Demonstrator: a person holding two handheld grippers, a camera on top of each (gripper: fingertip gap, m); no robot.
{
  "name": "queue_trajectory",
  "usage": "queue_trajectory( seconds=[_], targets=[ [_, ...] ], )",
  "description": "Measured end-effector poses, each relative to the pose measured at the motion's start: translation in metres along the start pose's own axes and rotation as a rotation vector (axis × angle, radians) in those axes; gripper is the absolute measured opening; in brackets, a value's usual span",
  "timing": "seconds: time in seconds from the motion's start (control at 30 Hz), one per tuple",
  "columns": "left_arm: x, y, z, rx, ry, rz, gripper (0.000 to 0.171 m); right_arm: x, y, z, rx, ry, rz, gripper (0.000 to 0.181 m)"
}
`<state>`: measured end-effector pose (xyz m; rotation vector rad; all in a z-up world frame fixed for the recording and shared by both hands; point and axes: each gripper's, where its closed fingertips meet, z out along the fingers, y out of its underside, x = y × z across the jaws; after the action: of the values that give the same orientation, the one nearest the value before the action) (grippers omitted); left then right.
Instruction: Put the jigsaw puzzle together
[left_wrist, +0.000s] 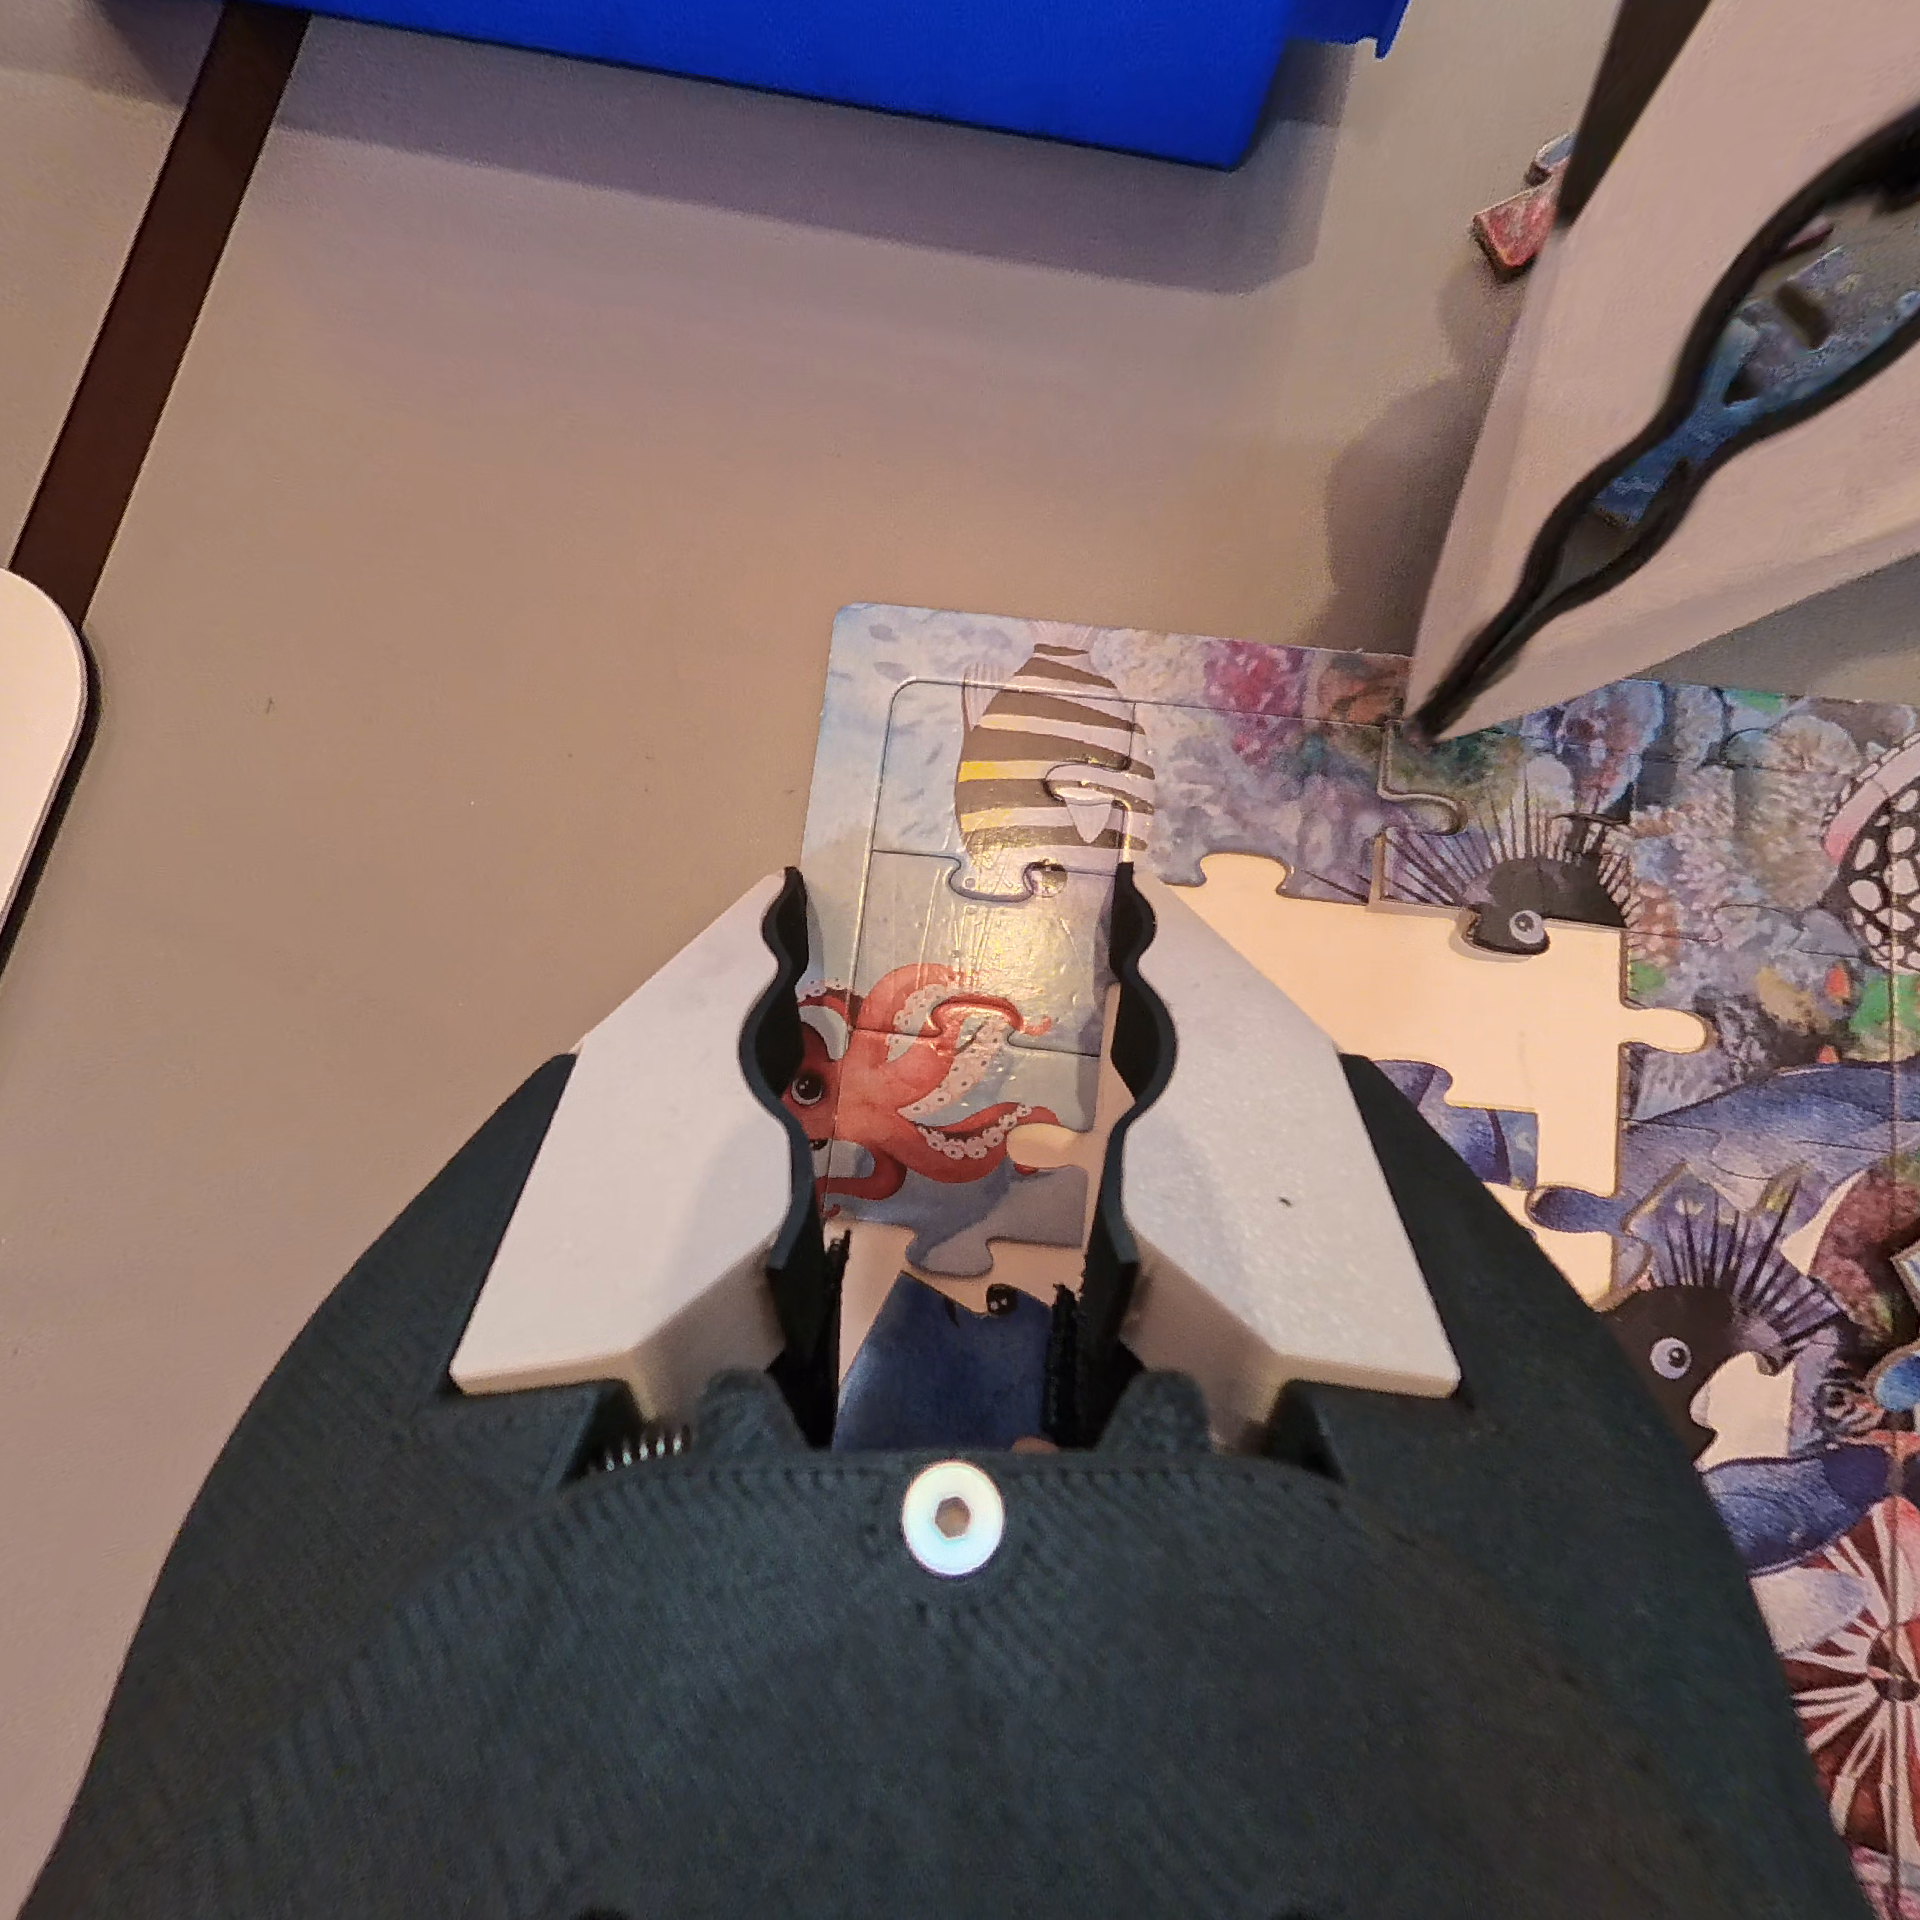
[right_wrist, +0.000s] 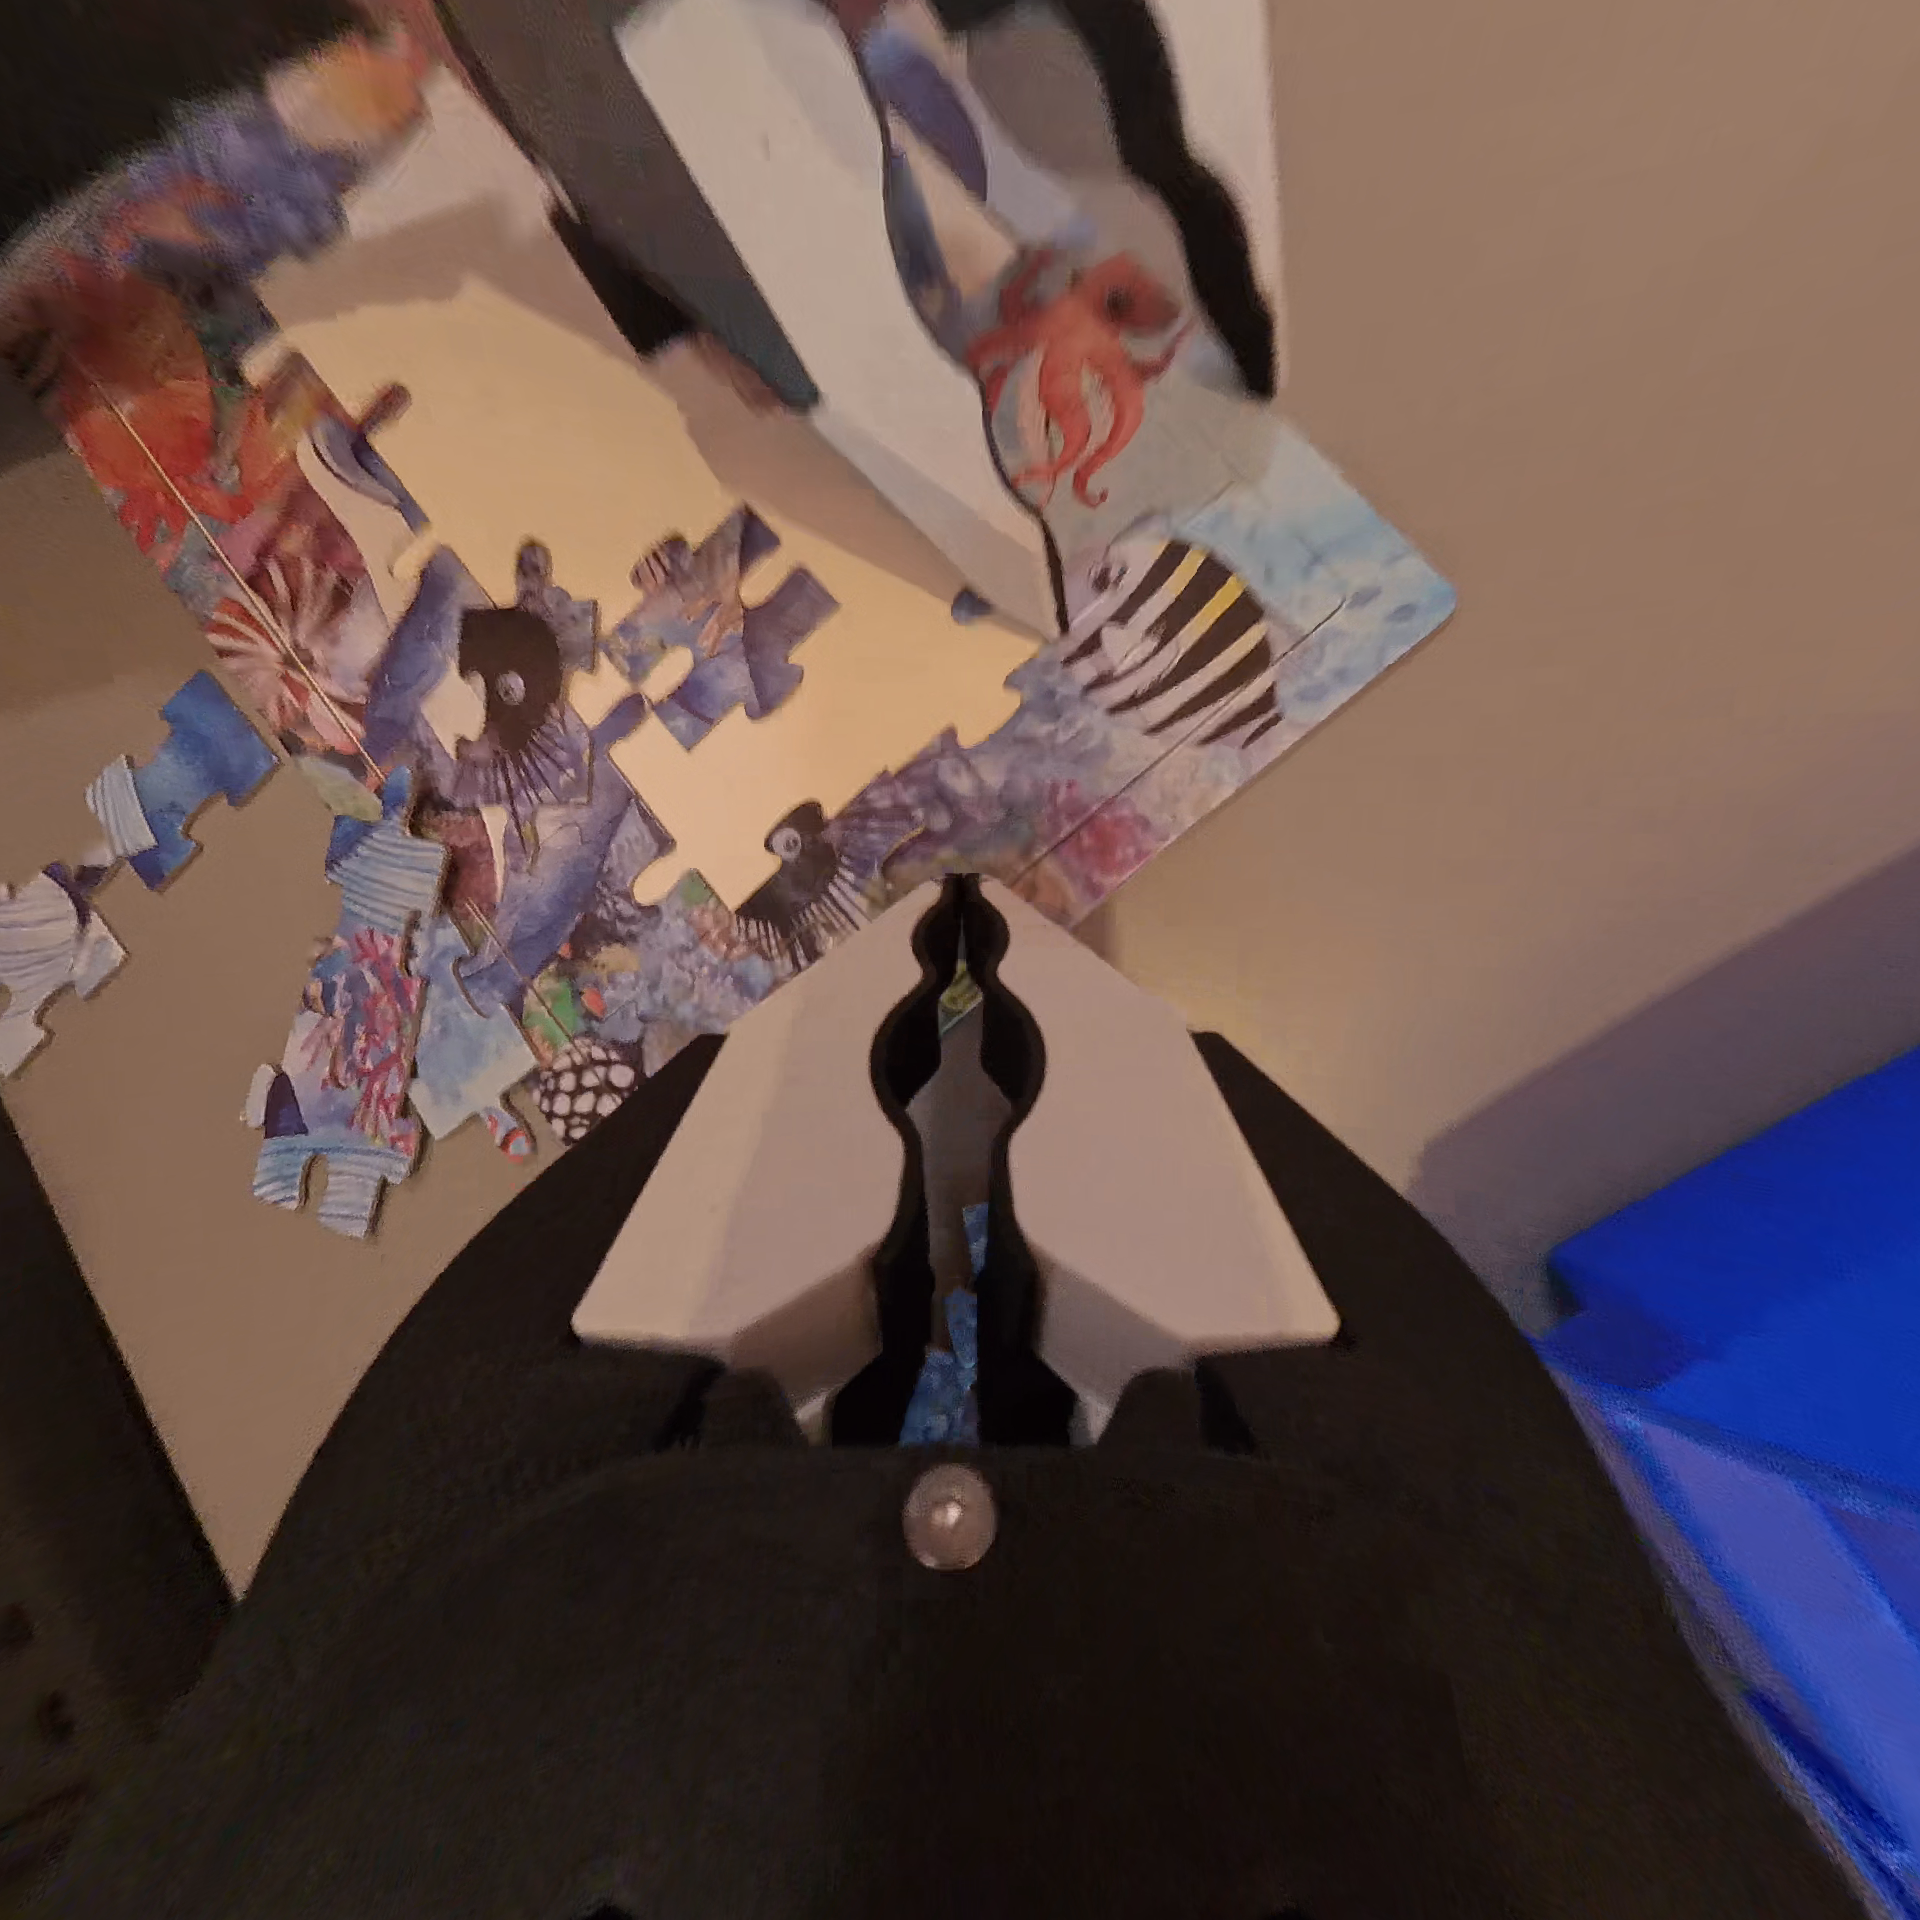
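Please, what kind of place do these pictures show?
Probably an indoor tabletop workspace: a plain beige table carries a half-finished sea-animal jigsaw puzzle in its cardboard tray, loose puzzle pieces beside it, and a blue plastic bin.

The flat cardboard jigsaw puzzle (left_wrist: 1247, 748) is printed in pale blues, purples and pinks, with a grey-and-white striped fish marked yellow (left_wrist: 1049, 758), a coral-red octopus with white suckers (left_wrist: 904, 1101) and a black spiny fish (left_wrist: 1527, 904); its bare tray gaps (left_wrist: 1434, 1008) are cream. The loose cardboard pieces (right_wrist: 343, 1132) show blue-and-white stripes and pink coral. The plastic bin (left_wrist: 831, 62) is bright blue, the table (left_wrist: 520, 520) beige.
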<state>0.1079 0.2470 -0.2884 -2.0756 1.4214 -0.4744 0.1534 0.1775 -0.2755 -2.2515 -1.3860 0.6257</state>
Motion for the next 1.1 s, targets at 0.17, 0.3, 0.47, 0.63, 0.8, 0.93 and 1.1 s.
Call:
queue_trajectory(
  seconds=[0.17, 0.3, 0.47, 0.63, 0.8, 0.93, 1.1],
  targets=[
    [0.0, 0.0, 0.0, 0.004, -0.002, -0.006, 0.057, -0.004, 0.006, 0.008, -0.057, 0.022, -0.057, 0.0],
    [0.0, 0.0, 0.0, 0.004, -0.002, -0.009, 0.058, -0.014, -0.006, 0.006, -0.022, 0.033, -0.121, 0.0],
    [0.001, 0.0, 0.0, 0.001, -0.003, -0.012, 0.058, -0.014, 0.001, 0.016, -0.052, 0.009, -0.09, 0.0],
    [0.001, 0.001, 0.0, 0.004, -0.008, -0.016, 0.058, -0.019, -0.006, 0.012, -0.02, 0.006, -0.119, 0.0],
    [0.004, 0.0, -0.003, 0.007, 0.005, -0.018, 0.054, -0.011, -0.013, 0.003, 0.029, 0.044, -0.133, 0.0],
    [-0.001, -0.005, -0.021, 0.028, -0.032, -0.014, 0.057, -0.007, -0.024, -0.015, 0.143, -0.004, -0.085, 0.0],
    [0.025, 0.002, -0.055, -0.018, -0.017, 0.085, 0.051, 0.01, -0.024, -0.032, 0.221, 0.003, -0.036, 0.0]
  ],
)
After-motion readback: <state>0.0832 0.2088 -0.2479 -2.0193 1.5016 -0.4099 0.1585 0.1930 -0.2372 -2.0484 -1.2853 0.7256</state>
